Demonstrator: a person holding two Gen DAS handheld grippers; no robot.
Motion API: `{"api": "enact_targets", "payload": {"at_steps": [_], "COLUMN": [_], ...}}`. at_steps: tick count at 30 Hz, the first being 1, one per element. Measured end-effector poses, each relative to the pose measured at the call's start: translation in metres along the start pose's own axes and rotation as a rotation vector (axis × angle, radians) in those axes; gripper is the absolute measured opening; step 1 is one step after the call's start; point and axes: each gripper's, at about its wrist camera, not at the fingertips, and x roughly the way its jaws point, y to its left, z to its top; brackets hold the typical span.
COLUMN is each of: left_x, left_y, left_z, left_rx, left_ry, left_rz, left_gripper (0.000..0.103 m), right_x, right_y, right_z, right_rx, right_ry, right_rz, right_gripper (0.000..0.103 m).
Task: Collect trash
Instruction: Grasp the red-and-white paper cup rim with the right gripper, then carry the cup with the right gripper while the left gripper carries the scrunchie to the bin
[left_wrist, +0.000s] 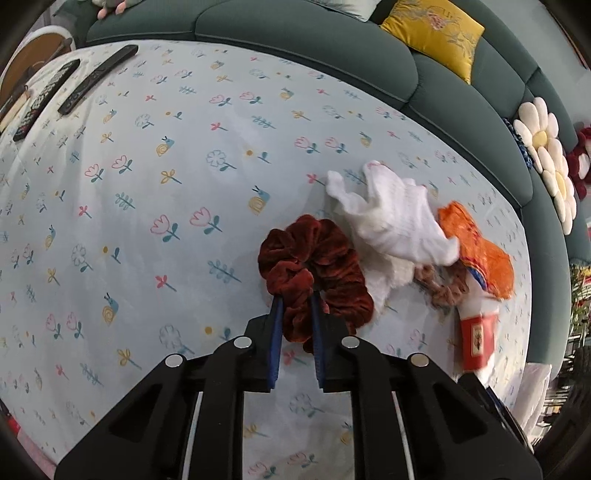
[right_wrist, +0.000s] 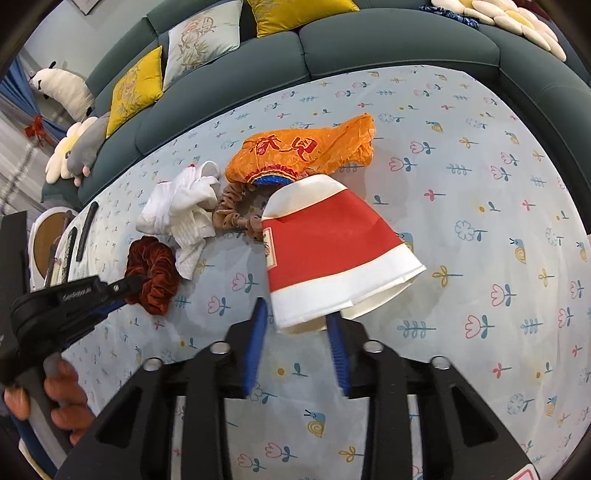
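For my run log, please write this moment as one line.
left gripper: shut on dark red scrunchie | right gripper: shut on paper cup | snack wrapper: on table

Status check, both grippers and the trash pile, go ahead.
Left gripper shut on dark red scrunchie. Right gripper shut on flattened red paper cup. Orange wrapper, white glove still on table.

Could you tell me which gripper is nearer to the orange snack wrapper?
Right. The right gripper grips the red paper cup lying against the orange snack wrapper; the left gripper grips the dark red scrunchie, beyond the white cloth.
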Motion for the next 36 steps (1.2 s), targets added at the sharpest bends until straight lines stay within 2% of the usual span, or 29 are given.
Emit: {"api": "enact_targets", "payload": {"at_steps": [11,20,29,36], "left_x": [-0.033,-0.066,-0.111,-0.144], "left_y": [-0.034,-0.076,-0.136,-0.191], "left_z": [-0.026,-0.046,-0.071,-0.1], "left_rx": [0.055,0.121,0.215,0.311], "left_ry": [-0.018,-0.047,-0.101,-0.148], "left_rz": [-0.042,-0.066,-0.113,-0.144], "left_gripper": [0.013,0.012,0.012,0.012], "right_x": [-0.031,-0.075,-0.144,-0.2], "right_y": [0.002,-0.012,-0.046,-0.091], "right_z": [0.001,-0.004,-0.008,-0.015], "right_rx": [-0.012,0.011,0.046,0.093], "right_ry": [-0.055,-0.115,-0.232,-0.322], "right_rz": [0.044,0.071,0.077,0.062], "right_gripper": [0.006,0.004,0.004,0.004]}}
